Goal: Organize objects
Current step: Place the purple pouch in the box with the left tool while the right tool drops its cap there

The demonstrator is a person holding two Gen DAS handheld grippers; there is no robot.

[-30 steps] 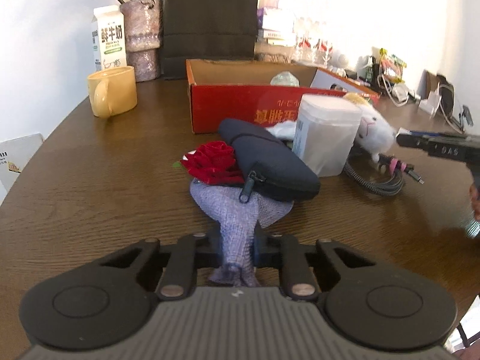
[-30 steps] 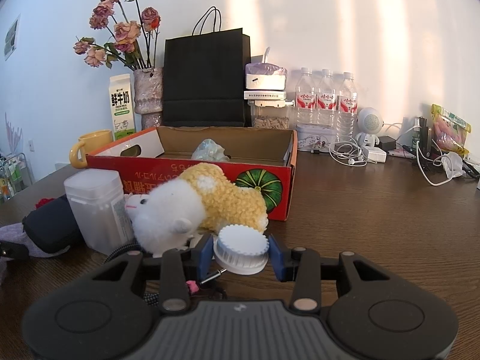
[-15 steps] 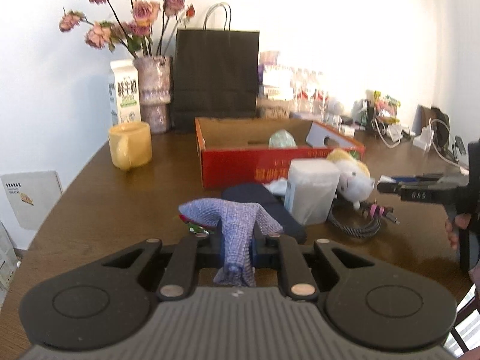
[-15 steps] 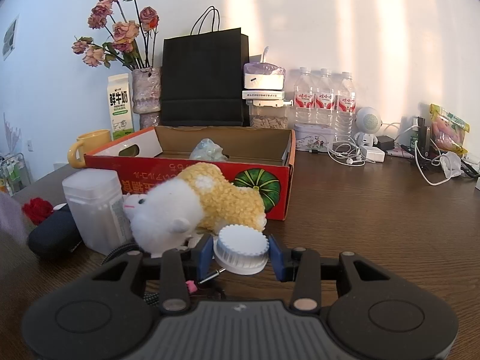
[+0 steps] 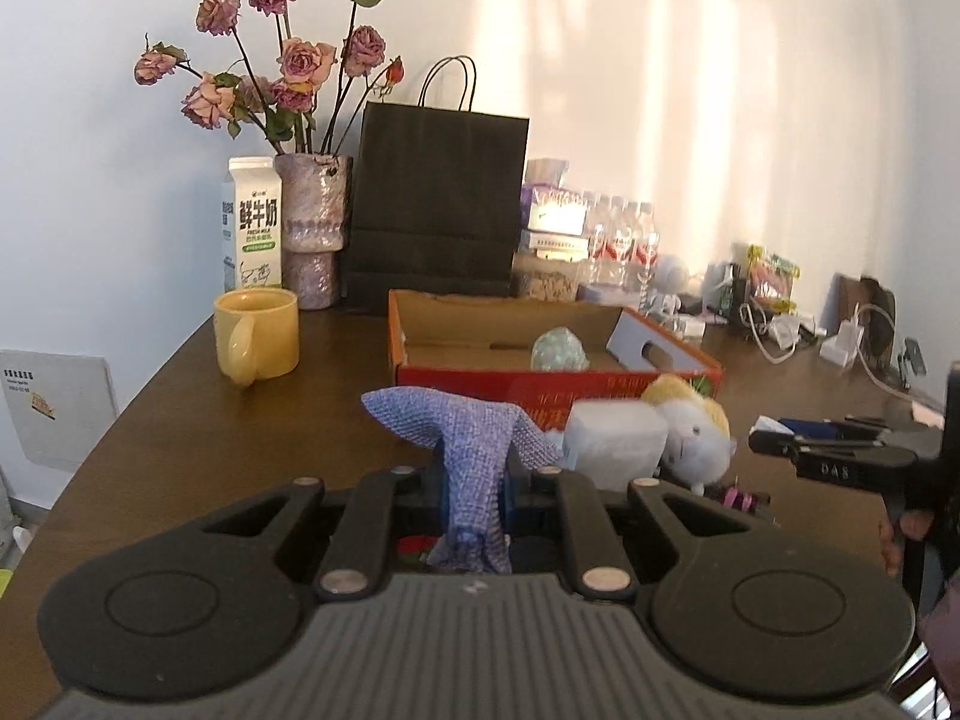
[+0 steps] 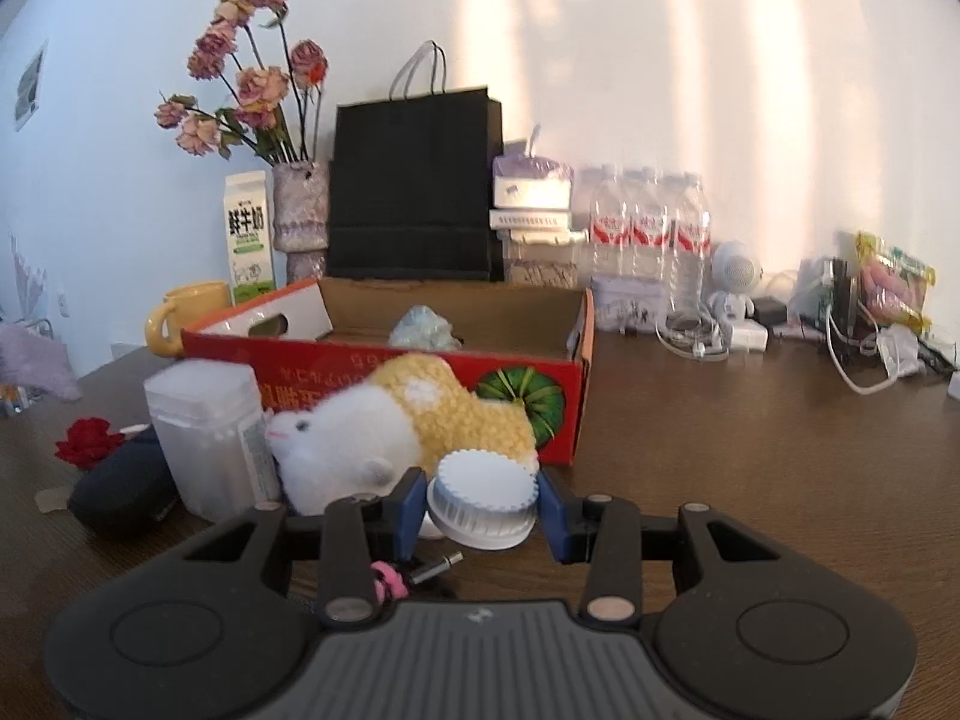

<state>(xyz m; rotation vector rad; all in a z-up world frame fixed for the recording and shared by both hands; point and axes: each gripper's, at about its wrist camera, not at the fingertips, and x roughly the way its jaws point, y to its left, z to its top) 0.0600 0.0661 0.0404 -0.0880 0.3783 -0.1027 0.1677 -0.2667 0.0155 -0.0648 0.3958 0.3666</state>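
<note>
Left gripper [image 5: 474, 483] pinches the purple cloth pouch [image 5: 465, 441], lifted before the red box [image 5: 540, 381]; right gripper [image 6: 480, 510] clamps a white ribbed lid [image 6: 483, 507], its underside hidden.

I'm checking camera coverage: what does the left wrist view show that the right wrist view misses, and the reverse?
Only the left wrist view shows the left gripper, jaws shut on the purple cloth pouch, and the right gripper from outside.

Only the right wrist view shows the right gripper clamping the white ribbed cap, plus the dark zip case.

Both show the red box, plush toy, yellow mug and black bag.
</note>
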